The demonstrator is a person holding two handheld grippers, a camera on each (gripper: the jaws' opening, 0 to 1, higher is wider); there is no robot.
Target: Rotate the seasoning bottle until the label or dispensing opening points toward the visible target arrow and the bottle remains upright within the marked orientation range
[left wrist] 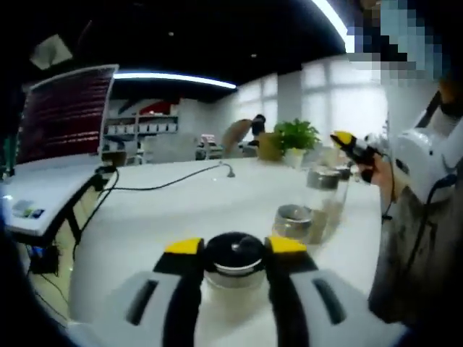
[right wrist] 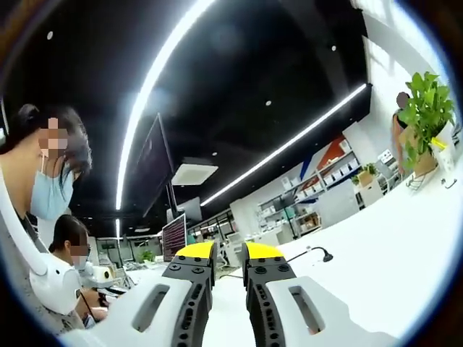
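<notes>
Seasoning bottle (left wrist: pixel 234 262) upright on white table (left wrist: pixel 181 210), clamped between left hand-held gripper (left wrist: pixel 235 247) jaws; right hand-held gripper (right wrist: pixel 229 251) narrow, empty.

a: the bottle (left wrist: pixel 234 262) low in the centre of the left gripper view, what is it made of?
b: clear glass body, shiny metal cap. the two jars (left wrist: pixel 318 206) right of centre look the same, glass with bright metal lids.
a: and the table (left wrist: pixel 181 210)?
b: smooth white, faint sheen.
a: the left gripper (left wrist: pixel 235 249)?
b: matt grey and black plastic, glossy yellow tips.
</notes>
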